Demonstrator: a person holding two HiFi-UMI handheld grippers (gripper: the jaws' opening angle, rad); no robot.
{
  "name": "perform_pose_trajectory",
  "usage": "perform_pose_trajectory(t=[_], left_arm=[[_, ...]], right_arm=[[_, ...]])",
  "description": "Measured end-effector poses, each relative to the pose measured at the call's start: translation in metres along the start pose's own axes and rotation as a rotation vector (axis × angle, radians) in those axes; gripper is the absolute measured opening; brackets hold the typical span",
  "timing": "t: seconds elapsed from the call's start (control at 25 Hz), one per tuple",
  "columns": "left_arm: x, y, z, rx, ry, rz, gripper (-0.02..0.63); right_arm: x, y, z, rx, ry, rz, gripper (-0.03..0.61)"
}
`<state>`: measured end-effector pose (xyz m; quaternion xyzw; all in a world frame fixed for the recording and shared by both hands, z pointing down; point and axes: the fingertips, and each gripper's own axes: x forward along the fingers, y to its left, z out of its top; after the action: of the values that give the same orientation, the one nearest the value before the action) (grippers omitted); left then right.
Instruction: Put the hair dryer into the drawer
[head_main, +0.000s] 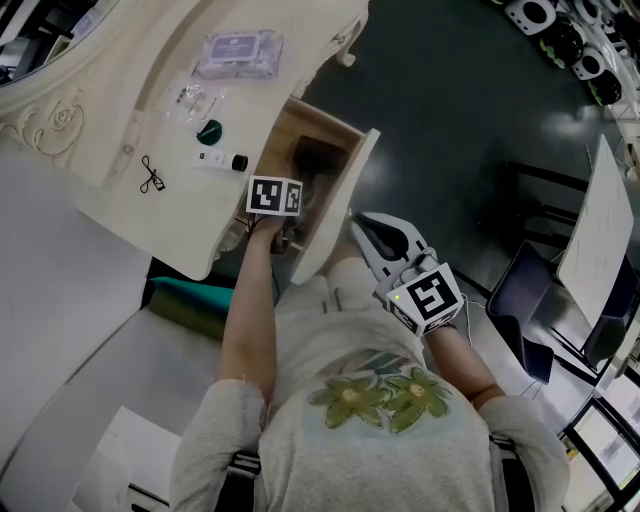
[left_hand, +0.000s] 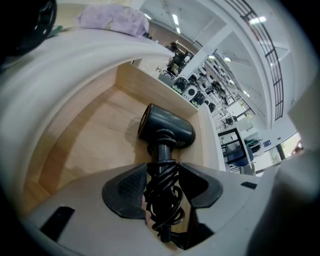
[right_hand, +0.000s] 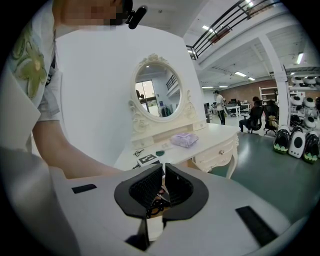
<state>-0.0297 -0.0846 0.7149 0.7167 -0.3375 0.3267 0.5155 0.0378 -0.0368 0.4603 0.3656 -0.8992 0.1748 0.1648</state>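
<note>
black hair dryer, pale wood drawer

I see a white carved dressing table with an oval mirror, set against a plain white partition. The floor is dark green and glossy. Strip lights run under the high ceiling. A dark chair stands nearby.

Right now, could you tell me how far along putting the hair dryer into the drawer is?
Done: the drawer is open and the hair dryer is inside it. In hand: the left gripper clamps its cord-wrapped handle. Left: release and withdraw, perhaps shut the drawer; the right gripper is empty.
</note>
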Motion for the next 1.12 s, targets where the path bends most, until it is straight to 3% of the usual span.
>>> perform_pose_trajectory(t=[0.12, 0.28, 1.12], left_arm=[[0.005, 0.003, -0.003, -0.011, 0.007, -0.002, 0.196], [0.016, 0.017, -0.016, 0.046, 0.052, 0.089, 0.201], [-0.004, 0.009, -0.020, 0.061, 0.042, 0.096, 0.215]], right_arm=[[0.001, 0.000, -0.001, 0.002, 0.005, -0.008, 0.026], [0.002, 0.000, 0.002, 0.001, -0.003, -0.020, 0.026], [0.002, 0.001, 0.000, 0.004, 0.001, -0.043, 0.026]])
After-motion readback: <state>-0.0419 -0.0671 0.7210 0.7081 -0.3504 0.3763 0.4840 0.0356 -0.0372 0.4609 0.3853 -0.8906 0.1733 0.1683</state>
